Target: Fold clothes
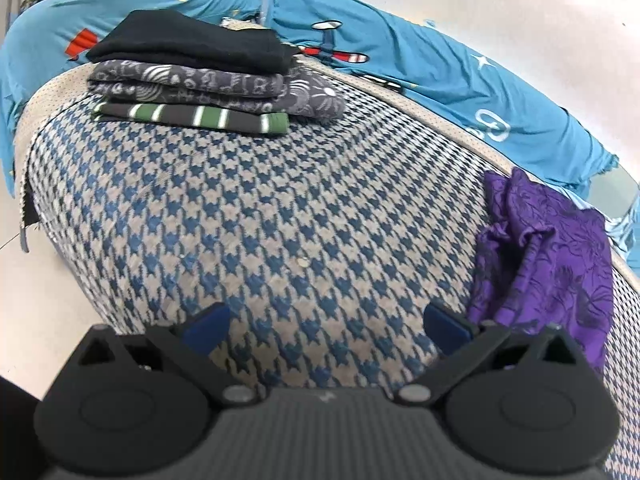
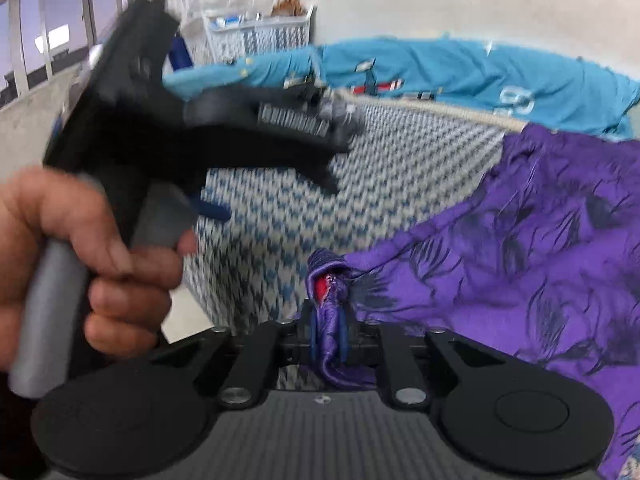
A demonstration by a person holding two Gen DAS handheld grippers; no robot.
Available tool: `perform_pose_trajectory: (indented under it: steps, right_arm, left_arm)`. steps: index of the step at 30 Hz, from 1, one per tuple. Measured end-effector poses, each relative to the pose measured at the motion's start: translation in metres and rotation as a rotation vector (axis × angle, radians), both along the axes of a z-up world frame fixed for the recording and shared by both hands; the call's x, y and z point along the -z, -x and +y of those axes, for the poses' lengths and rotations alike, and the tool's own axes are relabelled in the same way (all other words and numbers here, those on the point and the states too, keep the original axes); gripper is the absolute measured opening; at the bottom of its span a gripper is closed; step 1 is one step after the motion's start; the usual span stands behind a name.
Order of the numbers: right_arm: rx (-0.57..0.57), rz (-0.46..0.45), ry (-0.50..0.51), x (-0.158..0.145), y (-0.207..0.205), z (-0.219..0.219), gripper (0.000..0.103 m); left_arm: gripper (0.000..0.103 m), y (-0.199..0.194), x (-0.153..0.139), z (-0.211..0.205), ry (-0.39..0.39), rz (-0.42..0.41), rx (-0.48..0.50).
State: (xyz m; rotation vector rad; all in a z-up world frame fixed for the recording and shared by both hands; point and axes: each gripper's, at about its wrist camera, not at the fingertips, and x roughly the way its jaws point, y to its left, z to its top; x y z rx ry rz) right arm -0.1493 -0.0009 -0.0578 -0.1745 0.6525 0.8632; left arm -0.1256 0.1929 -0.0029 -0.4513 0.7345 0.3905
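At far left on the desk (image 1: 280, 208), a pile (image 1: 192, 80) of three folded pieces: black top (image 1: 188, 42) uppermost, grey print (image 1: 224, 88) in the middle, striped piece (image 1: 200, 118) underneath, edges roughly squared. Counts as done, judging by the neat lie.

At right, by the near edge of the desk: purple garment (image 1: 548, 256), bunched and creased, neither flat nor folded. Pinched by the right gripper (image 2: 329, 320), jaws pressed tight on a gathered fold of the purple cloth, with the rest trailing off to the right and far across the desk.

Left gripper (image 1: 326, 326) over the bare houndstooth cover just left of the purple garment, jaws spread wide, holding nothing, not touching the cloth. Seen blurred in the right wrist view, gripped by a hand (image 2: 80, 248).

Behind the desk, a blue sheet (image 1: 400, 52) with a cartoon print, draped and apart from the pile; hard to say whether part of the job.

Judged progress: well along. Three pieces in the pile, one purple garment in the grip and yet to be laid out, smoothed and folded, then set on or beside the pile. Room enough between pile and garment for spreading. No other loose clothes visible on the desk.
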Motion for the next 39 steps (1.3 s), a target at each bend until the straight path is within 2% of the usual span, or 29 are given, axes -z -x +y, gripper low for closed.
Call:
perform_pose_trajectory:
  steps: [5, 9, 17, 23, 29, 32, 35, 39]
  right_arm:
    - [-0.066, 0.072, 0.001, 0.004, 0.001, -0.005, 0.021]
    - [-0.057, 0.056, 0.000, -0.006, 0.008, -0.021, 0.021]
    - [0.133, 0.046, -0.037, -0.020, 0.014, -0.082, 0.021]
    - [0.317, 0.104, -0.070, -0.024, 0.013, -0.128, 0.022]
    - [0.494, 0.216, -0.159, -0.014, 0.009, -0.172, 0.023]
    - [0.552, 0.271, -0.235, -0.013, 0.006, -0.188, 0.032]
    - [0.618, 0.305, -0.301, -0.012, 0.004, -0.202, 0.035]
    - [0.669, 0.409, -0.341, -0.001, -0.002, -0.210, 0.036]
  left_arm:
    - [0.103, -0.002, -0.002, -0.011, -0.014, -0.012, 0.041]
    - [0.103, -0.004, -0.004, -0.022, -0.037, -0.021, 0.078]
    - [0.103, -0.010, -0.004, -0.051, -0.078, -0.019, 0.171]
    - [0.103, -0.014, -0.002, -0.074, -0.112, -0.018, 0.243]
    - [0.103, -0.018, 0.001, -0.089, -0.121, -0.006, 0.270]
    - [0.103, -0.020, 0.003, -0.095, -0.121, 0.003, 0.278]
    - [0.103, -0.022, 0.005, -0.098, -0.130, 0.012, 0.281]
    - [0.103, -0.023, 0.008, -0.099, -0.136, 0.025, 0.282]
